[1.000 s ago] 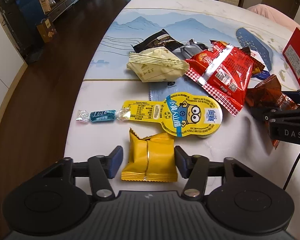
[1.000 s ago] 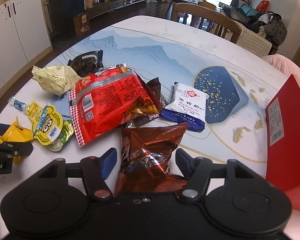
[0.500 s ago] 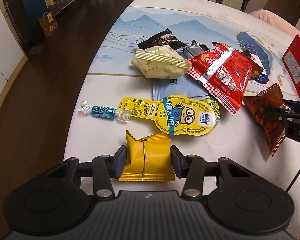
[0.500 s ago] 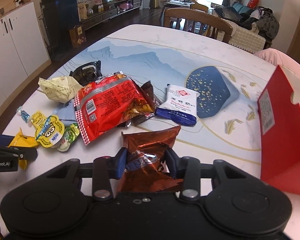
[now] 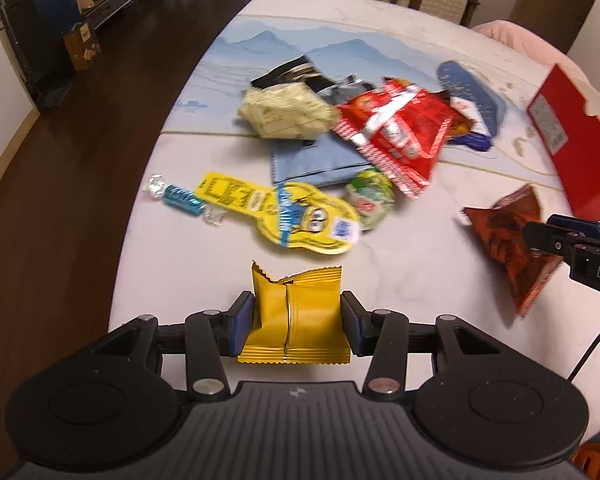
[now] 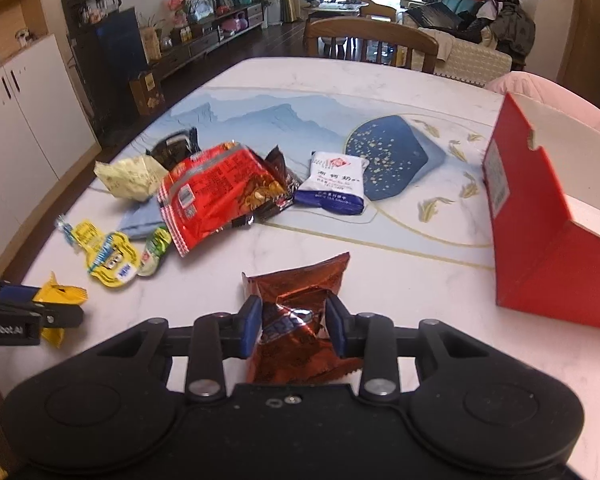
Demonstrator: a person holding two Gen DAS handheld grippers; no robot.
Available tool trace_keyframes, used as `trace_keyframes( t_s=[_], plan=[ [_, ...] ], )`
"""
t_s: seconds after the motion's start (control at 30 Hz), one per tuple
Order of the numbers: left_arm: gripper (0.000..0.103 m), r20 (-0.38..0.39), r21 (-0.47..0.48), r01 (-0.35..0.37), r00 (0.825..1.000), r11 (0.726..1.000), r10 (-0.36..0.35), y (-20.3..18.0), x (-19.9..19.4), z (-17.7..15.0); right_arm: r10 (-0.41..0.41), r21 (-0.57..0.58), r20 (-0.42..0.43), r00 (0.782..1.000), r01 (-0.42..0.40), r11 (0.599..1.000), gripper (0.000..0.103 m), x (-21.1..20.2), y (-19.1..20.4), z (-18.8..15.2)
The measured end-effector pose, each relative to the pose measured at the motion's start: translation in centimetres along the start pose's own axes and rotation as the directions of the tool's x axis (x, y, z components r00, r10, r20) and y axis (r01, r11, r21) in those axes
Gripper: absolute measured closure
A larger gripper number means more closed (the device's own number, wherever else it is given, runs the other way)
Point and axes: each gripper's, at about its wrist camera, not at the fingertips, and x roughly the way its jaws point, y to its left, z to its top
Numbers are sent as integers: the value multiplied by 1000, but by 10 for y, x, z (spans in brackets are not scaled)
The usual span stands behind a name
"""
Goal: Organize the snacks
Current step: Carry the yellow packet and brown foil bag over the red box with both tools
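While both hands are carrying a snack each, the question is which is nearer the red box [image 6: 556, 216], and the right one is winning. The right gripper [image 6: 294, 326] is squeezing the brown bag [image 6: 300, 320] across its middle, its jaws having just been closing in tight on the crumpled foil, and the bag's long axis is running forward along the fingers. That open box is standing just ahead and to the right of those jaws, mouth facing this way. Over on the left, the left gripper [image 5: 296, 322] is pinching the yellow packet [image 5: 296, 316] by its two sides at about half width, pads pressing flat. The box is sitting well apart from it, far across the table [image 5: 400, 264], so it is probably going second, though blur is making that gap hard to judge.
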Motion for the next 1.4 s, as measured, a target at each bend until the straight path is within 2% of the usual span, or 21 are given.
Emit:
trace_keyframes(
  t_s=[0.23,0.33,0.47,0.63,0.77,0.97,1.2,1.3,1.4],
  plan=[
    [57,47,48,41,998,998,-43,-25,-25,10,-1,34,65,998,-1,999,71,-35,-10,4],
    [57,80,89,46,995,995,-53,-38,-33,16,-3,-26,78,997,5,1000,71,-42,-8,5],
    [57,86,101,58,994,993,-67,-47,-35,18,43,-38,-19,999,-44,998,70,-26,-11,8],
    [57,79,83,60,995,995,-66,-44,-36,12,19,-138,-95,995,-32,990,69,1,-3,5],
    [57,78,49,51,995,998,-55,-35,-38,9,37,-180,-143,989,-63,982,68,17,4,9],
    [57,76,6,35,996,999,-35,-24,-40,4,28,-171,-209,977,-64,983,48,46,9,16],
    [57,72,-12,23,997,1000,-23,-19,-41,0,5,-106,-202,979,-27,994,41,59,4,14],
    [57,68,-13,22,997,1000,-21,-19,-40,-1,-39,-110,-217,975,15,994,27,66,4,12],
    [57,65,-8,21,998,1000,-21,-20,-40,-1,-33,-54,-202,979,22,998,26,66,-3,12]
  ],
)
